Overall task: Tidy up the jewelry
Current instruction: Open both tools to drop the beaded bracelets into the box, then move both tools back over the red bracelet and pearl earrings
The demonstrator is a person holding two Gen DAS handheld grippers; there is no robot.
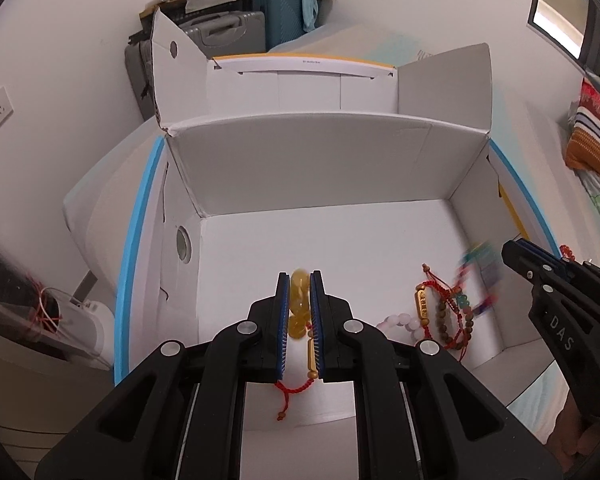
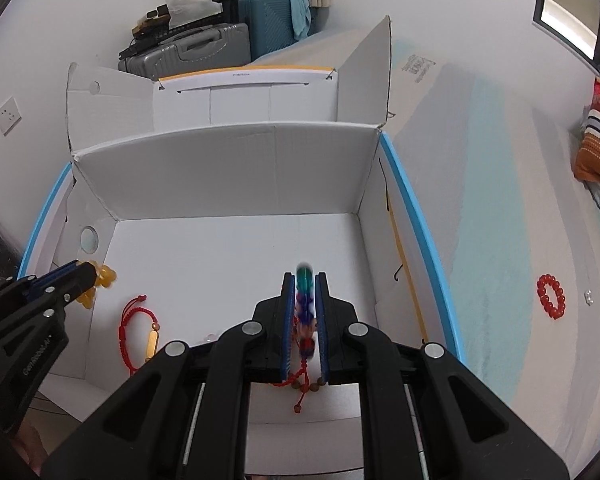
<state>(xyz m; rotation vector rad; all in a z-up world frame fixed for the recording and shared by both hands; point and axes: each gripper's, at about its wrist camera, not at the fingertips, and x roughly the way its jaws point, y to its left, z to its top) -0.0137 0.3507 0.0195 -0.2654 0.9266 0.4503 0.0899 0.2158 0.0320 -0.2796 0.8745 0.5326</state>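
Note:
An open white cardboard box stands on the bed. My left gripper is shut on a yellow bead bracelet above the box's left side. My right gripper is shut on a multicoloured bead bracelet, blurred, over the right side. On the box floor lie a red cord bracelet with a gold bar, a second gold-bar cord bracelet, a wooden bead bracelet and a pink bead bracelet.
Outside the box, a red bead bracelet and a small silvery piece lie on the pale striped bed sheet. Suitcases are stacked behind the box. A striped pillow sits at the far right.

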